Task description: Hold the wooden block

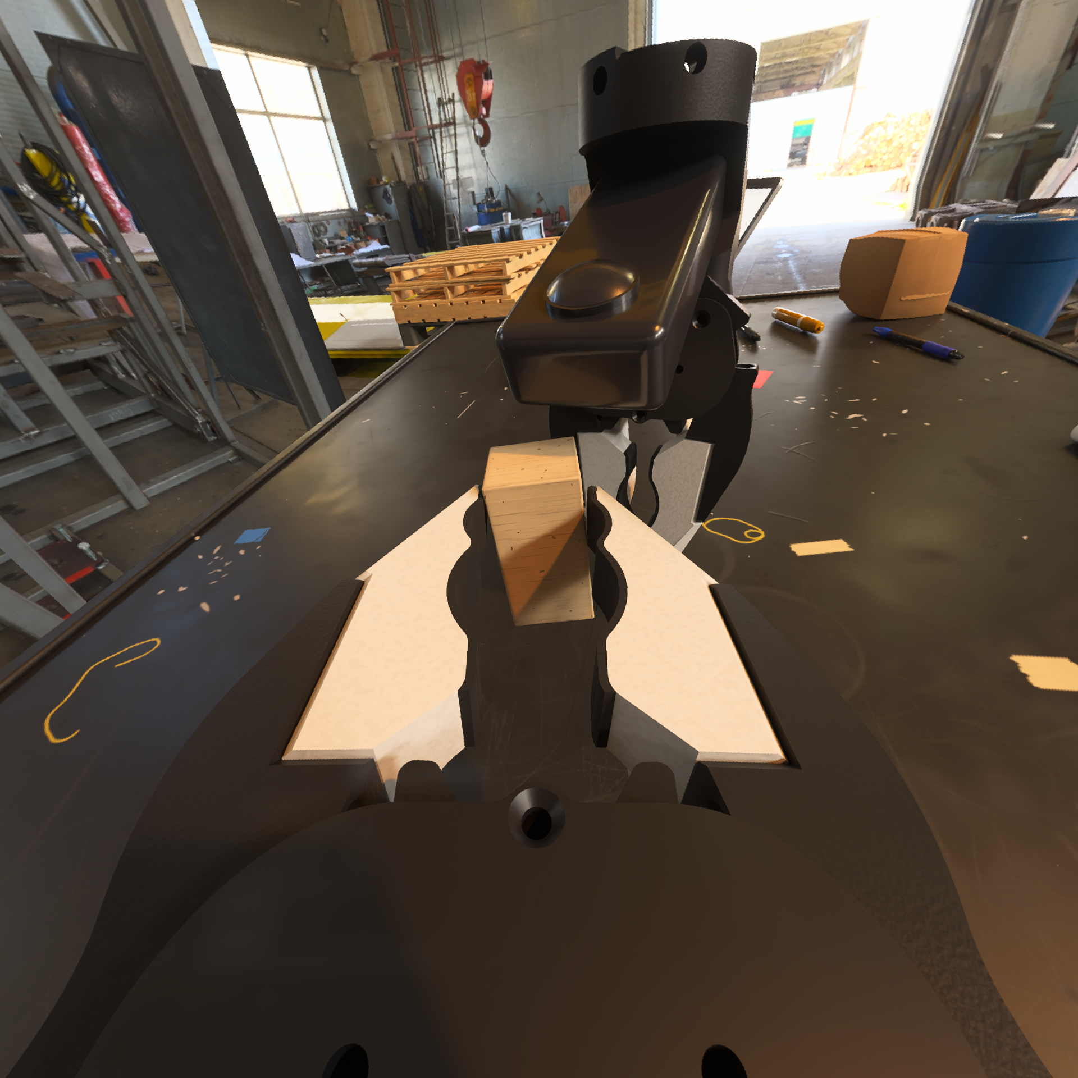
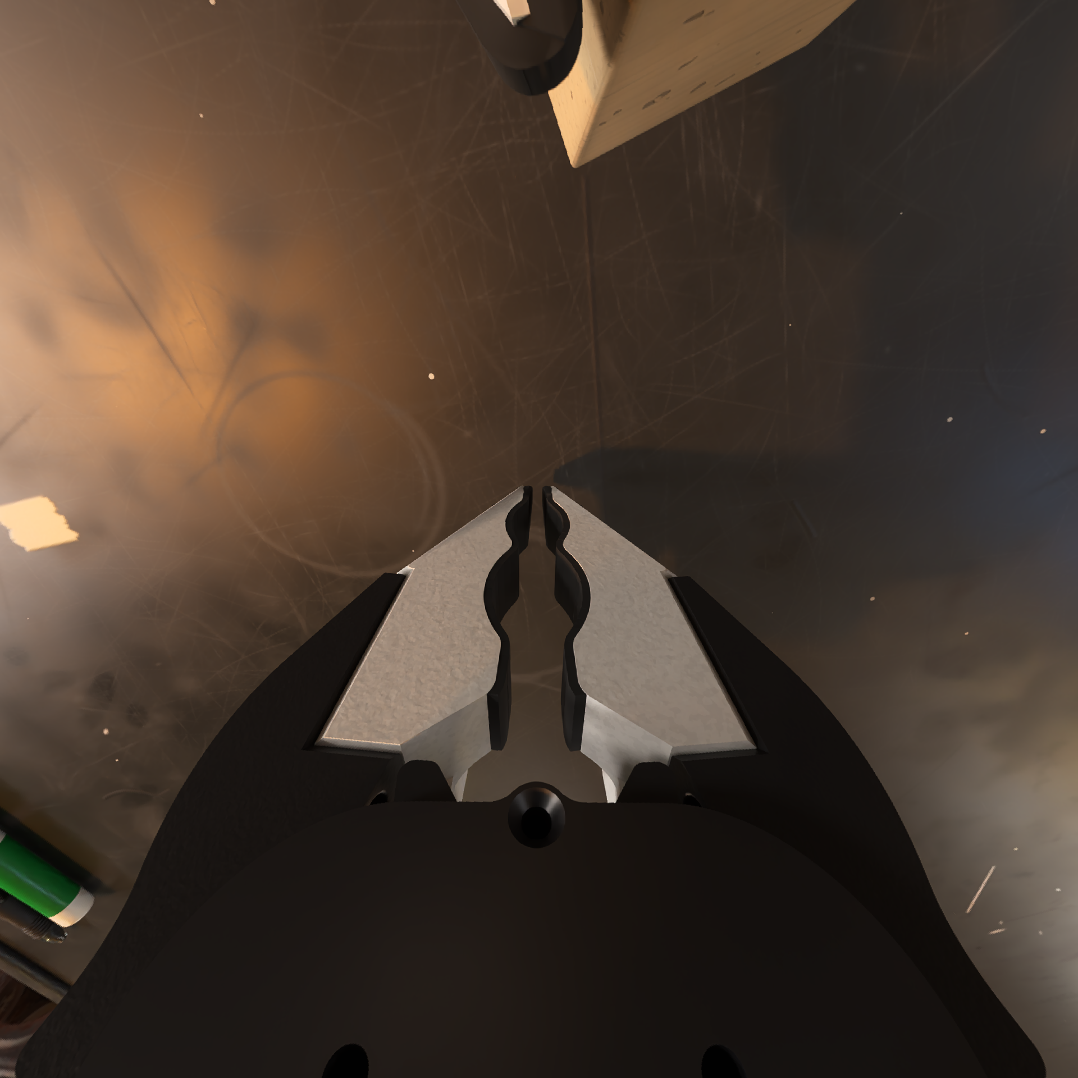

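Note:
The wooden block (image 1: 536,536) is a pale, light-grained bar standing tilted between my left gripper's fingers. My left gripper (image 1: 534,496) is shut on the block, gripping its two side faces over the dark table (image 1: 875,583). My right gripper (image 1: 647,496) hangs just behind and right of the block, fingers pointing down at the table. In the right wrist view, my right gripper (image 2: 536,490) is shut and empty, close above the scratched table (image 2: 758,350). The block (image 2: 671,76) shows at the top edge, apart from those fingers.
A cardboard box (image 1: 898,274), an orange marker (image 1: 796,319) and a blue pen (image 1: 919,343) lie at the far right of the table. A blue barrel (image 1: 1026,262) stands beyond. The table's left edge (image 1: 233,501) runs diagonally. A green marker (image 2: 41,886) lies near my right gripper.

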Action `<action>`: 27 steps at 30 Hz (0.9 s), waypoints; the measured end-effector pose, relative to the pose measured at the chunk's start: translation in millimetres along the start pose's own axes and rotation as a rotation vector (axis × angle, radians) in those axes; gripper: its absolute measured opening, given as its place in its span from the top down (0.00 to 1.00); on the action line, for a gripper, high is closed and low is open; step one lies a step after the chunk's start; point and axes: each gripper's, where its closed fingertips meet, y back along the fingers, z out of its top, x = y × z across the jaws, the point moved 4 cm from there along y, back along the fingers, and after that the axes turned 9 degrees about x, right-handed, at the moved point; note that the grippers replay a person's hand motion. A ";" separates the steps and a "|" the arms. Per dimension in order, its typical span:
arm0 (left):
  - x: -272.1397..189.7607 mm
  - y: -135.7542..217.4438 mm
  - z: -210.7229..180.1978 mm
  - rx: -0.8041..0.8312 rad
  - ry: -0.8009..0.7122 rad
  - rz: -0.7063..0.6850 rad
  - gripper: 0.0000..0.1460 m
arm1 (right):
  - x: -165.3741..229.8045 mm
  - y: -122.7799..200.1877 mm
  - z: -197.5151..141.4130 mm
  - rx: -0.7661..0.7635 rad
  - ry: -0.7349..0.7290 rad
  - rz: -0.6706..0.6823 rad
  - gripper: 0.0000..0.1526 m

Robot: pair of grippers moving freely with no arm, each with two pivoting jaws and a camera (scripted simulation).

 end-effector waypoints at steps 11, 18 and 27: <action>-0.6 -0.5 -0.3 0.003 -0.003 -0.001 0.77 | 0.6 -0.3 0.8 -0.004 0.001 0.006 0.98; -0.8 -0.9 -0.5 0.004 -0.003 -0.003 0.77 | -0.2 -0.2 0.2 0.008 -0.009 -0.002 0.98; -0.5 -0.5 -0.3 0.003 -0.001 -0.003 0.77 | 2.7 -0.2 0.8 0.016 -0.030 0.013 0.98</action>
